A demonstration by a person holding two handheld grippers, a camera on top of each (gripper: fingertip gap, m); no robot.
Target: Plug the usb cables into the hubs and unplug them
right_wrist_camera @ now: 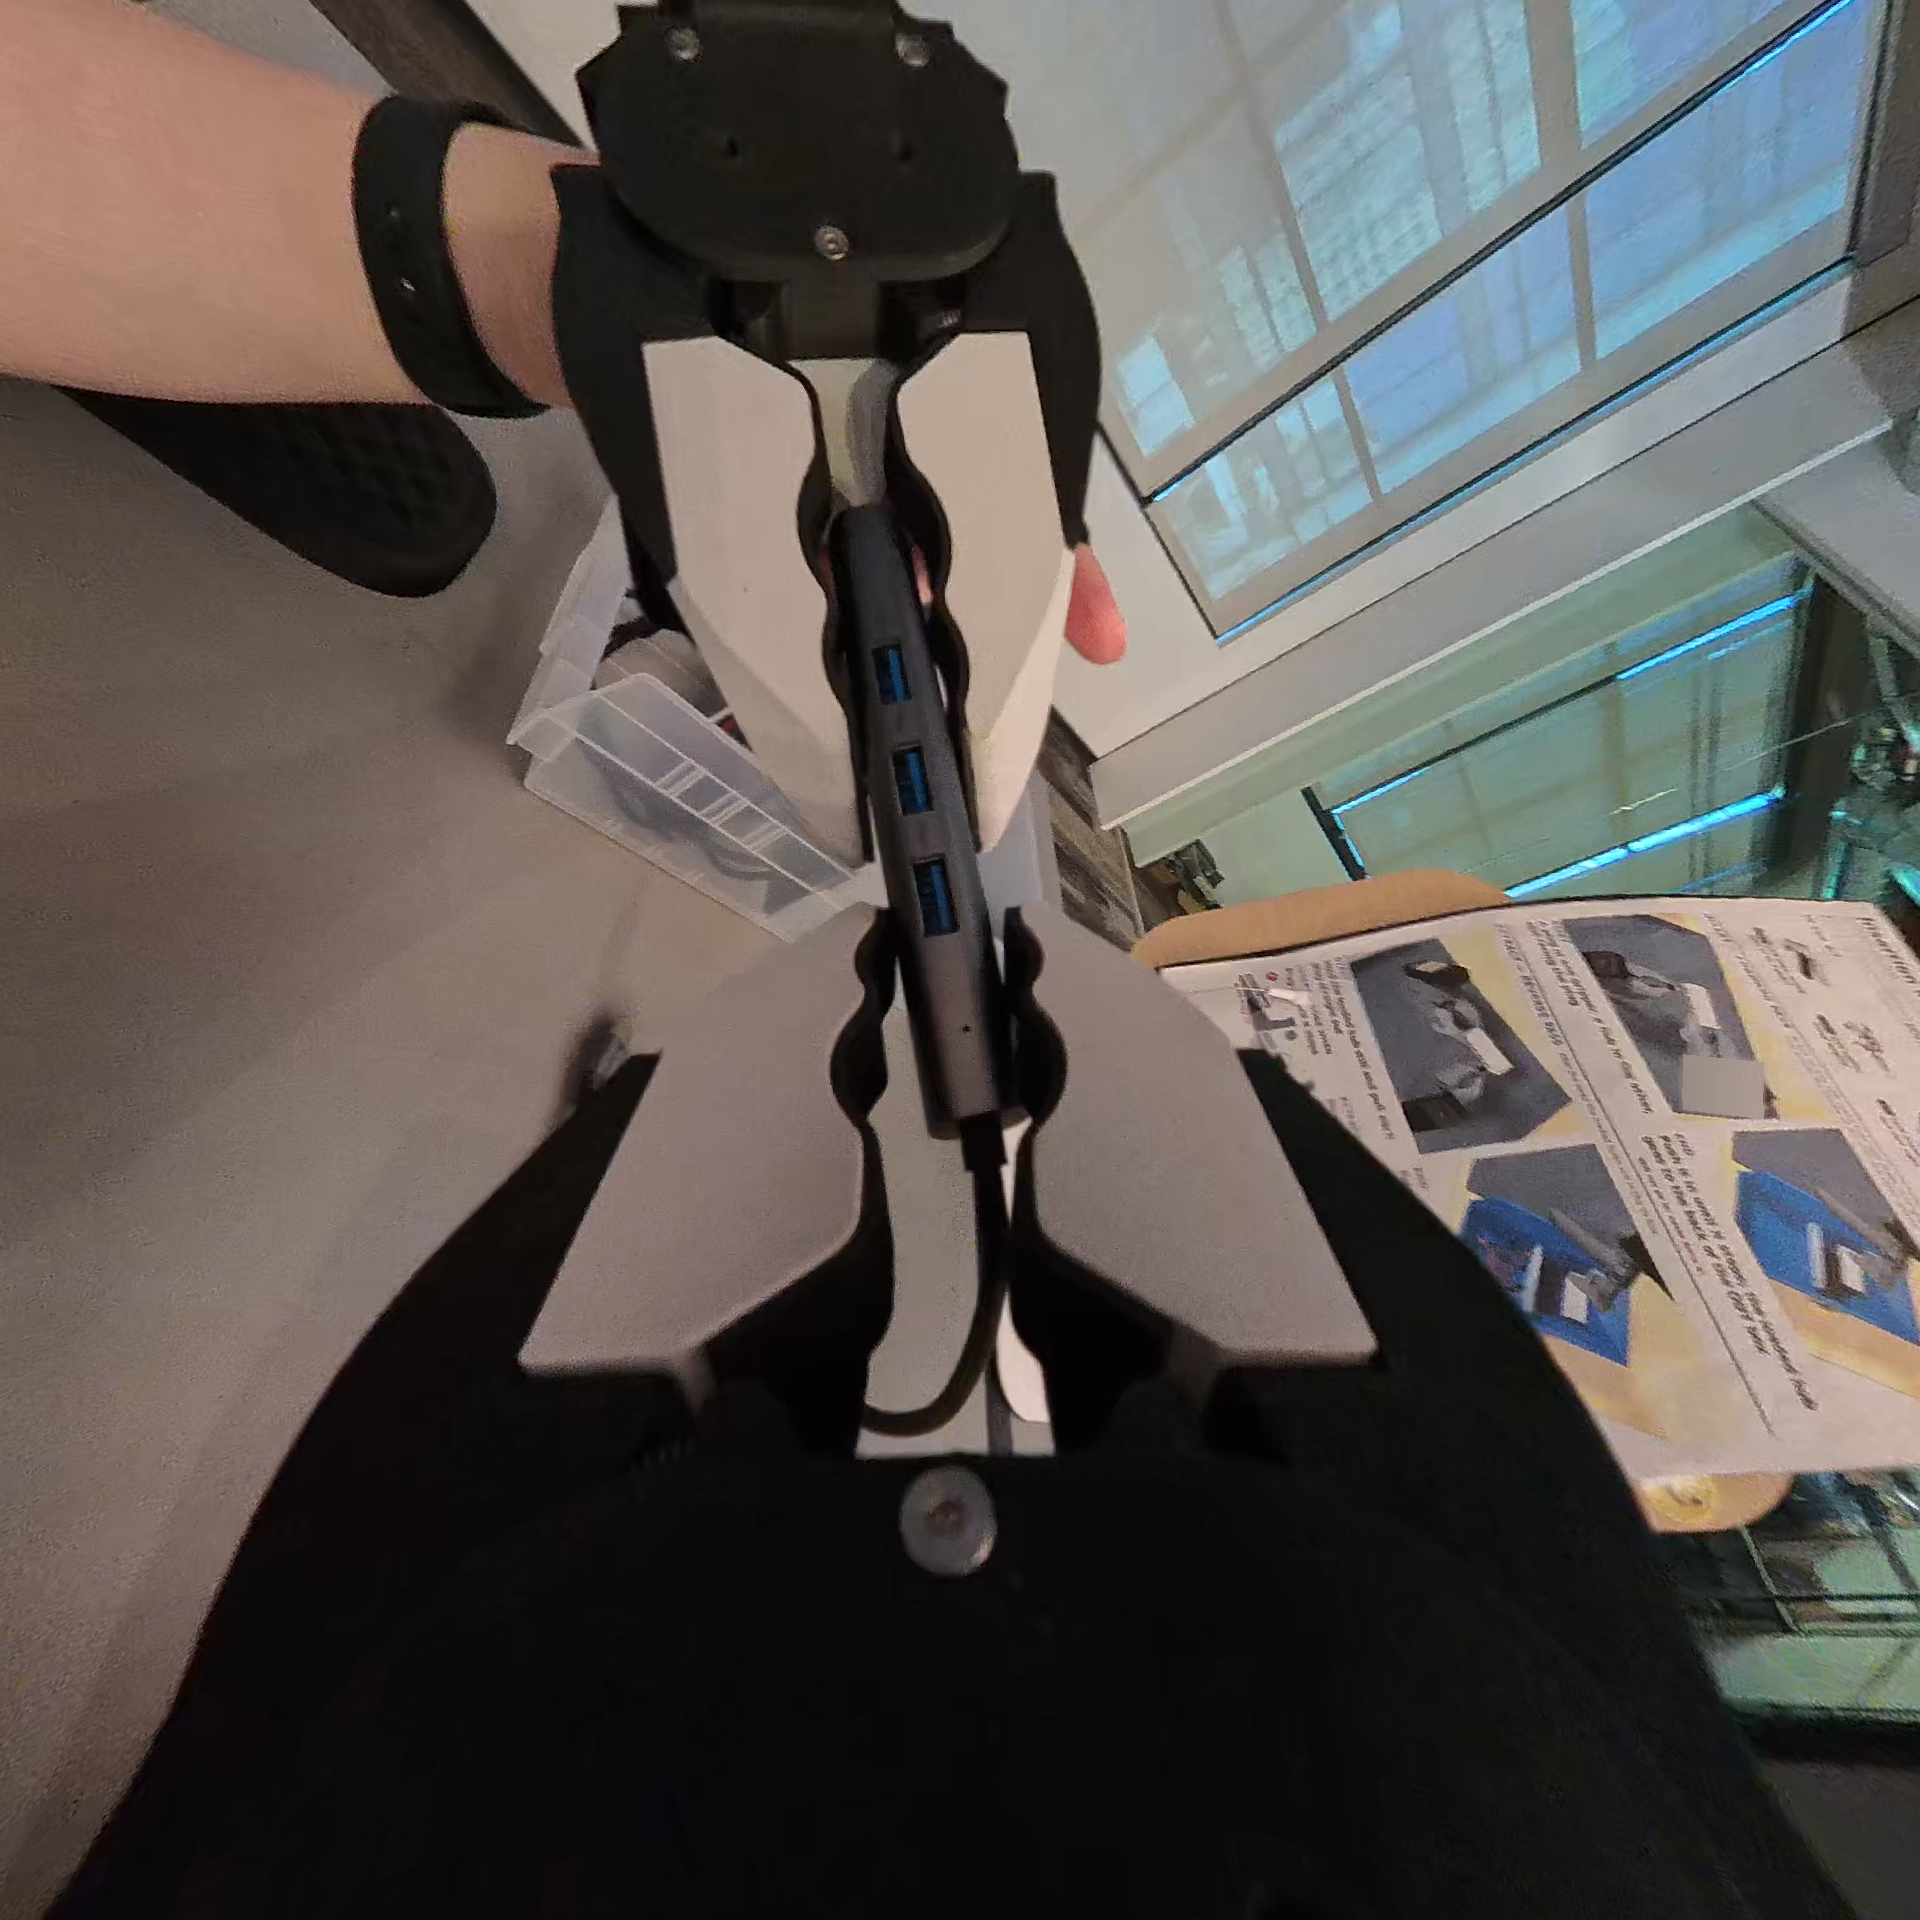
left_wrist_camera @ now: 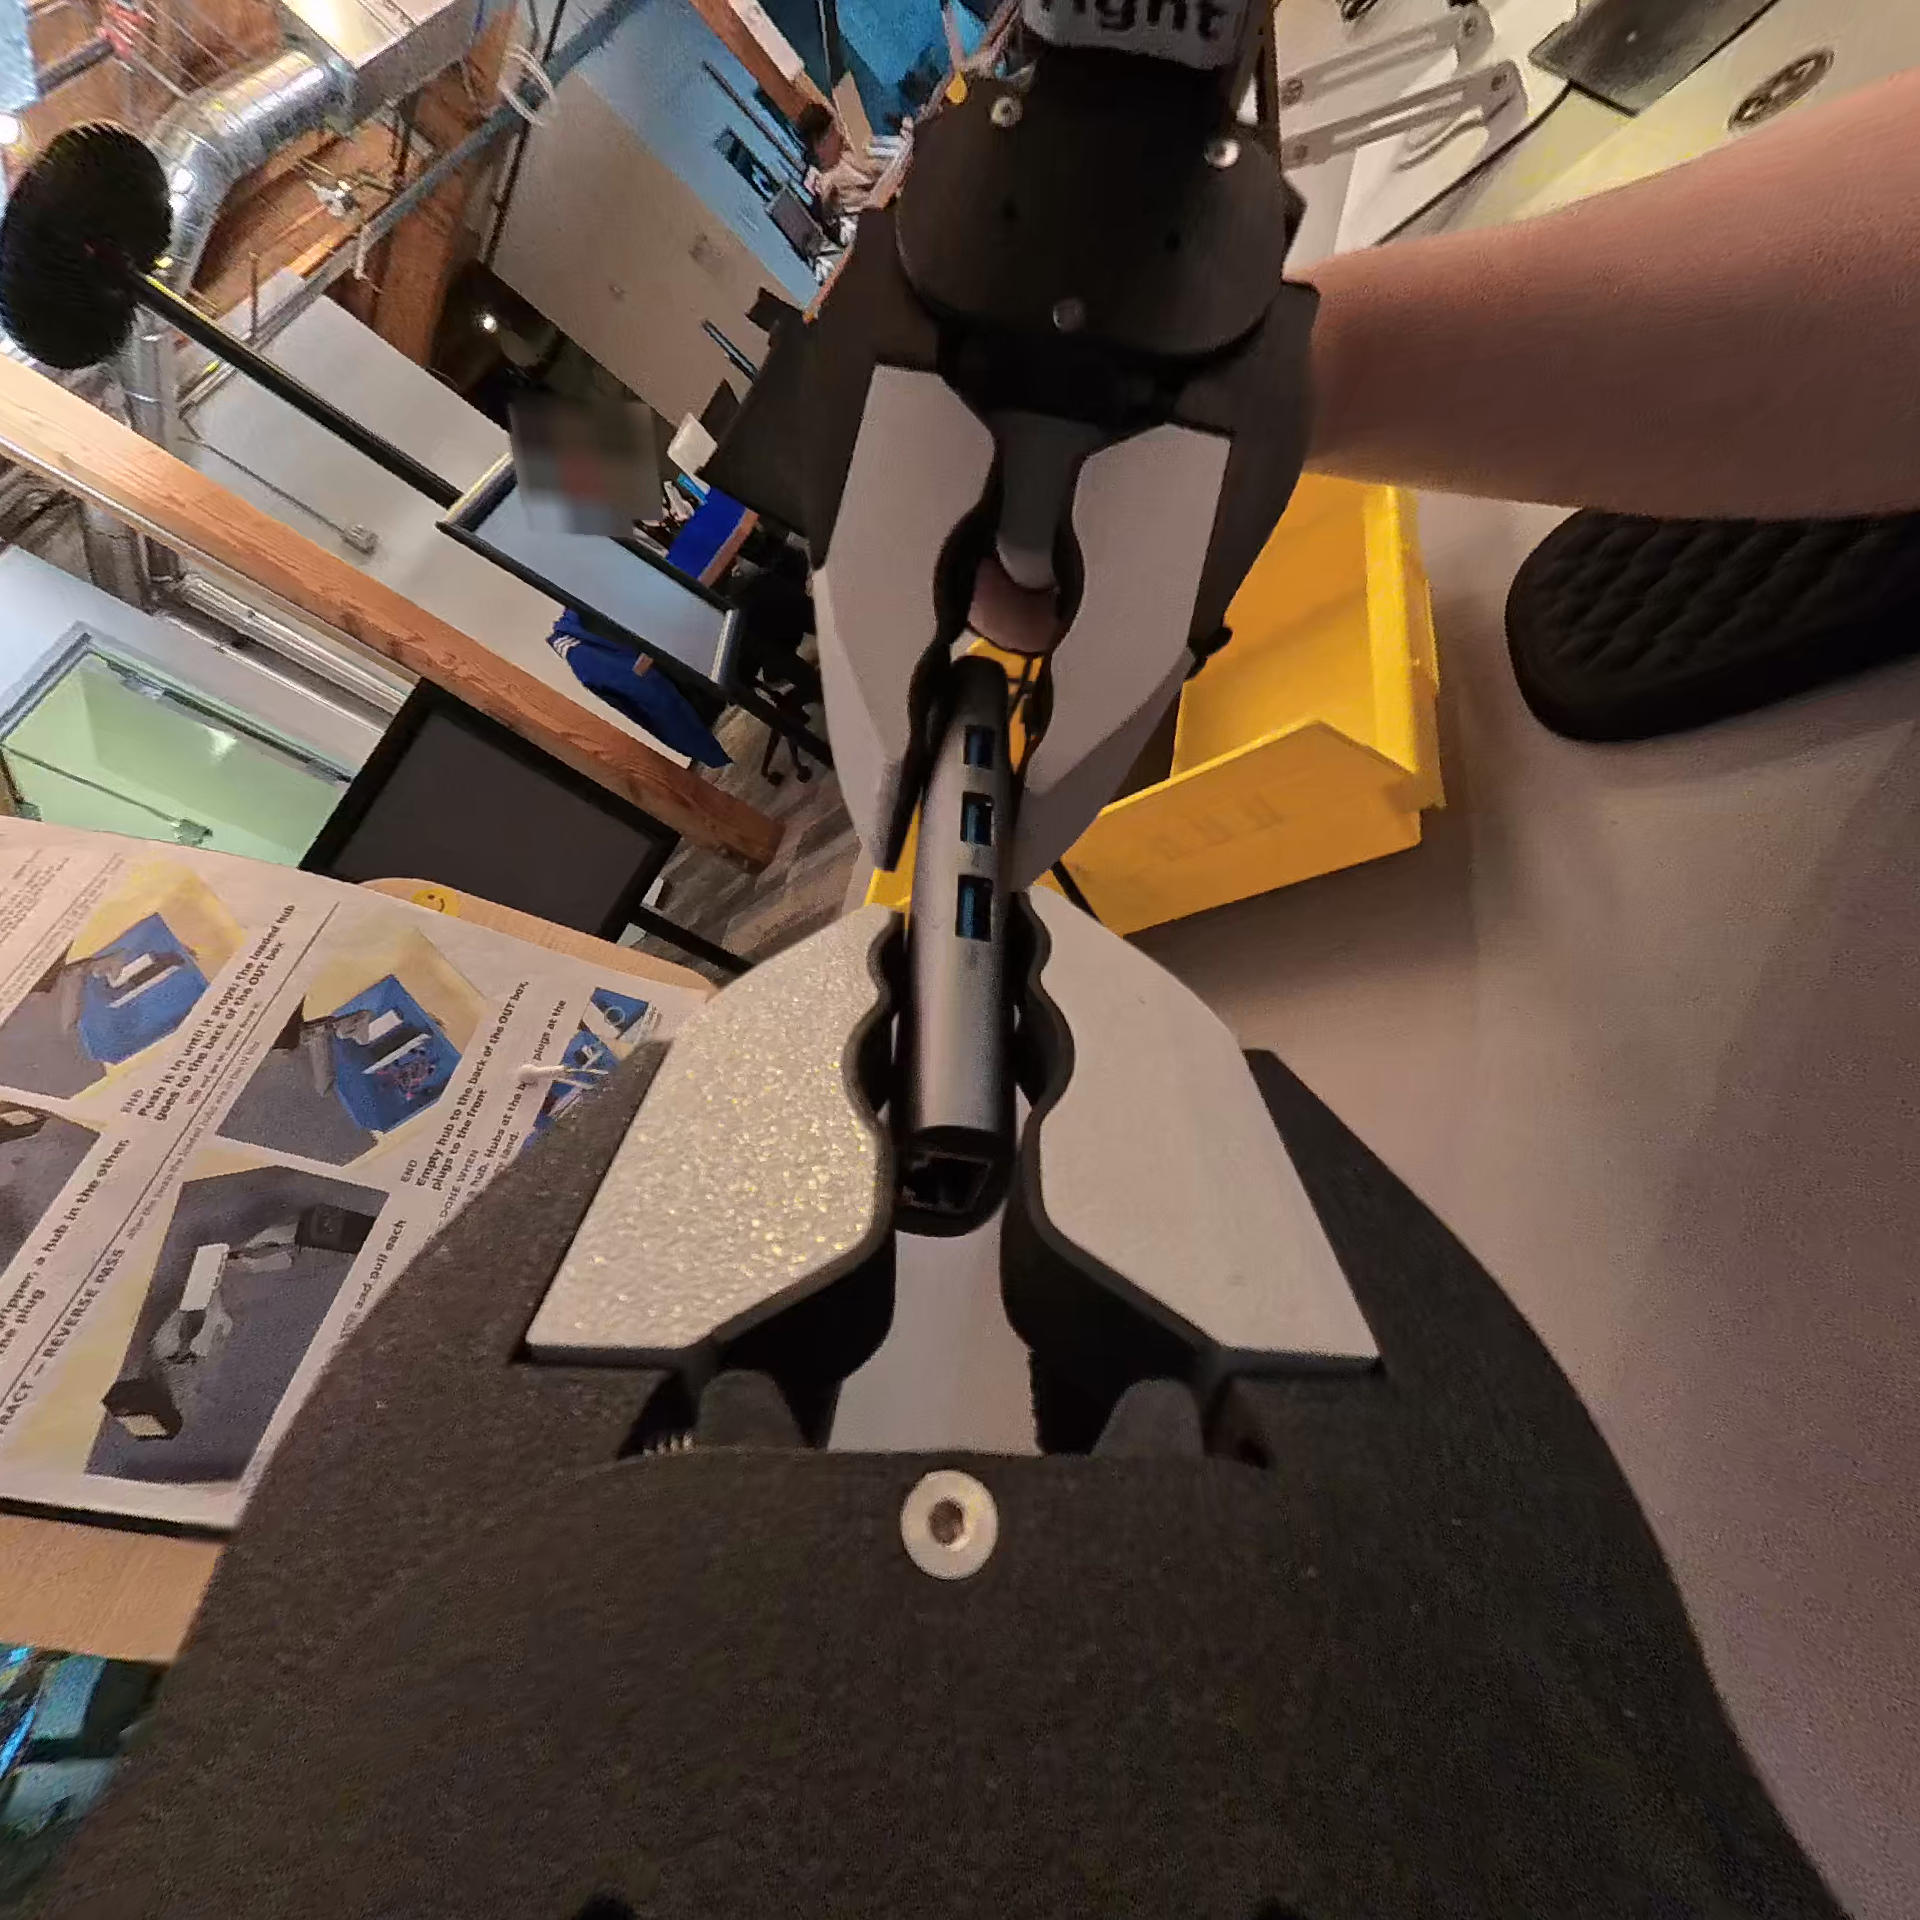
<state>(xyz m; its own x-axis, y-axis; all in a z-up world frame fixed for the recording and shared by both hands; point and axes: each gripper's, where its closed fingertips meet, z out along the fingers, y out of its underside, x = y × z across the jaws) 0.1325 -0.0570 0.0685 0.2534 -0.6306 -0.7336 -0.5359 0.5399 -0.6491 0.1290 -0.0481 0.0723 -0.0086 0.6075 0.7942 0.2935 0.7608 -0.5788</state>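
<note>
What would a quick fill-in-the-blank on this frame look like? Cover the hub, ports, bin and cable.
1. The hub shows ___ blue ports.
2. Every one of those ports is ___.
3. The bin behind it in the left wrist view is ___.
4. Of the left gripper and the right gripper, the hub's cable exits toward the ___ one.
Missing words: three; empty; yellow; right.

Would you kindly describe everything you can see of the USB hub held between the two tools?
The USB hub is a slim, dark grey bar with a matte, metal-looking shell. Three blue USB ports sit in a row along one face, all empty. One end has a network-style socket; a black cable leaves the other. It is held in the air above the grey table, the left tool closed on the socket end and the right tool on the cable end.
</note>
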